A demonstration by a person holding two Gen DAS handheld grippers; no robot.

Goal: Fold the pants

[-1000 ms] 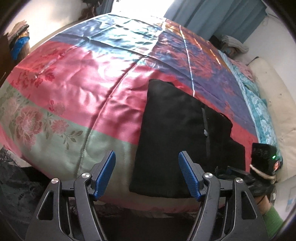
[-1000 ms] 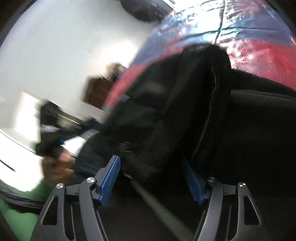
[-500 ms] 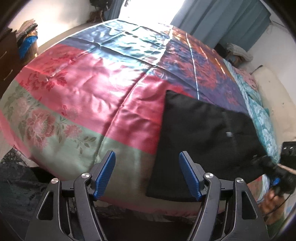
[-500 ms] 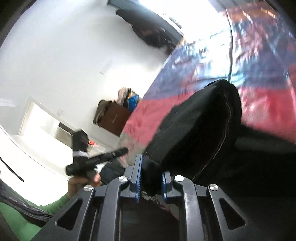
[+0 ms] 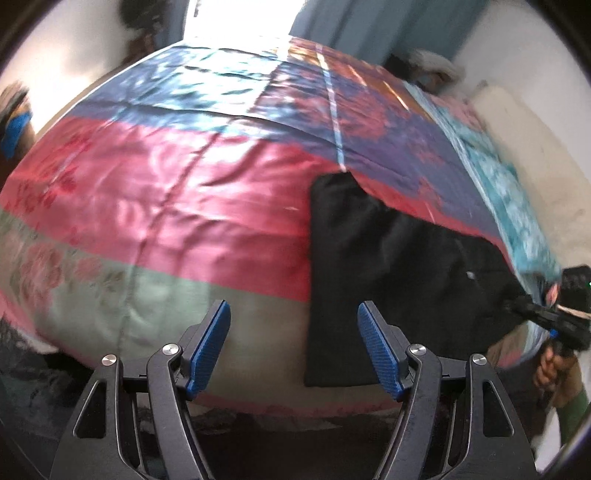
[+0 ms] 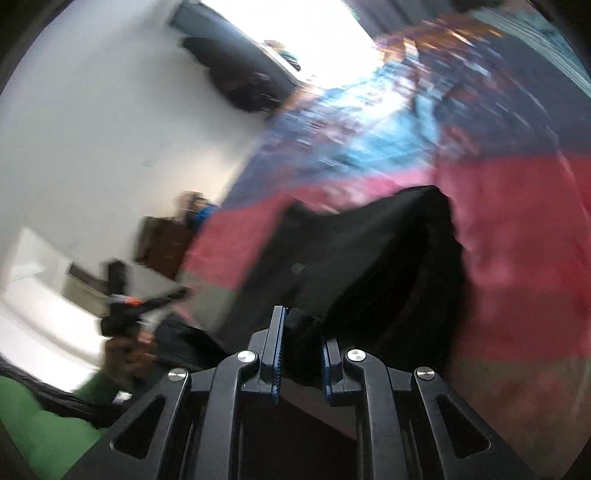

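Note:
Black pants (image 5: pixel 373 266) lie on the near right part of a bed with a shiny patchwork cover (image 5: pixel 192 192). My left gripper (image 5: pixel 293 347) hangs open above the bed's near edge, left of the pants, with nothing between its blue pads. In the right wrist view my right gripper (image 6: pixel 301 350) is shut on a bunched edge of the black pants (image 6: pixel 362 251), which rise from the bed as a lifted fold. The same right gripper (image 5: pixel 543 314) shows at the far right of the left wrist view, pulling the cloth's right corner.
A cream wall or headboard (image 5: pixel 535 155) lines the bed's right side, with teal curtains (image 5: pixel 369 22) behind. A dark wooden cabinet (image 6: pixel 162 247) stands by the white wall past the bed. The person's hand in a green sleeve (image 6: pixel 33 417) holds the left gripper.
My right gripper closed on the pants' edge and lifted it up and to the right, opening out the fold. My left gripper drifted left, away from the pants, still open.

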